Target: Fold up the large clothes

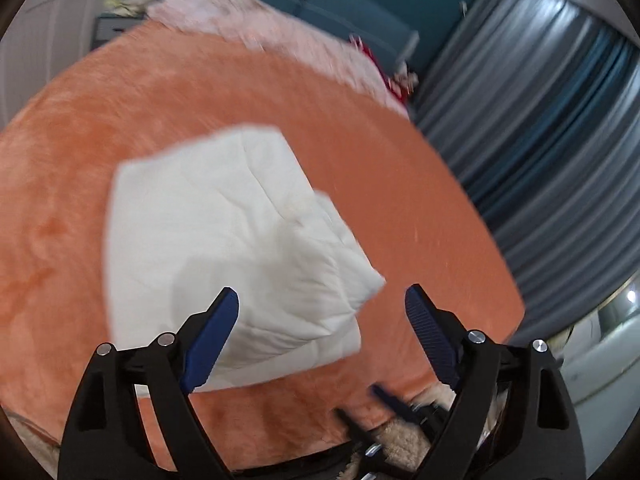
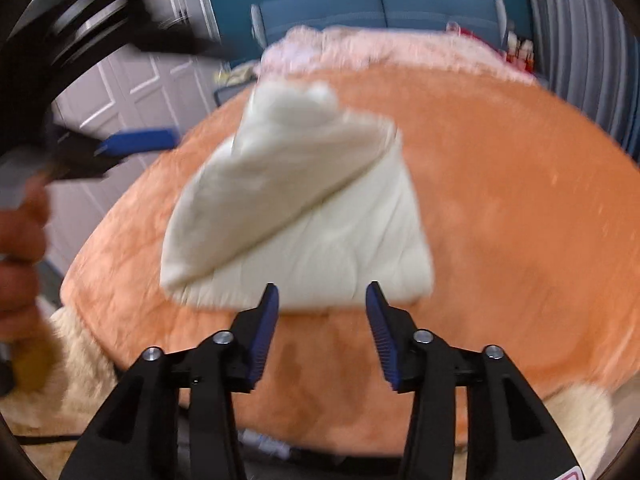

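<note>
A white garment [image 1: 224,248] lies folded into a compact bundle on the orange bed cover [image 1: 120,112]. It also shows in the right wrist view [image 2: 304,208], with a folded flap lying diagonally on top. My left gripper [image 1: 322,300] is open and empty, held above the bundle's near edge. My right gripper [image 2: 322,294] is open and empty, just short of the bundle's near edge. The left gripper also shows at the left of the right wrist view [image 2: 132,142], blurred, with the hand that holds it.
A pink fluffy blanket [image 1: 256,28] lies at the head of the bed, before a blue headboard [image 2: 380,8]. Grey-blue curtains [image 1: 540,120] hang on the right. White cupboard doors [image 2: 132,80] stand on the left. A beige shaggy rug [image 2: 80,368] lies below the bed edge.
</note>
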Demonstrator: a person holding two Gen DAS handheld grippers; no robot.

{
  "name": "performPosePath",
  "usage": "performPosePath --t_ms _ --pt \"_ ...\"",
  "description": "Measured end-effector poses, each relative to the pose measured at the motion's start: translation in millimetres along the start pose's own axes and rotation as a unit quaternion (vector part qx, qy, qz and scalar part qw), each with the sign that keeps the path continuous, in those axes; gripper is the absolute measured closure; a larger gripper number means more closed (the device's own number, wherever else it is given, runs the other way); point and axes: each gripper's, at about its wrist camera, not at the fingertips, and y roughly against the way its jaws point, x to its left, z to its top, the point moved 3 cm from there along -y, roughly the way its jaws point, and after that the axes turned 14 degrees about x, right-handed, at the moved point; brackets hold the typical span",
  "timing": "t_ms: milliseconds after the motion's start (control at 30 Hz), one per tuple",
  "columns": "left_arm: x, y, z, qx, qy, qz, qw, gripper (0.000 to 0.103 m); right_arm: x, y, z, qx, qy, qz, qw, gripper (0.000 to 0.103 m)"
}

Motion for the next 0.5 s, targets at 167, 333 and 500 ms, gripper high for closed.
performPosePath --t_ms 167,333,500 --pt "54.2 21.9 8.0 -0.025 0.040 0.136 0.9896 0.020 1.5 28.1 51.7 -0.067 -0.004 0.006 0.998 0.042" --pt "98.5 12.5 -4.2 0.009 0.103 0.131 0.9859 0.021 12.2 23.2 101.3 -0.070 0.010 0.011 0.997 0.039" --pt "101.7 -2.9 -12.0 0.028 0.118 0.136 0.9833 0.021 16.2 -25.1 111.9 0.016 0.037 -0.011 0.999 0.083"
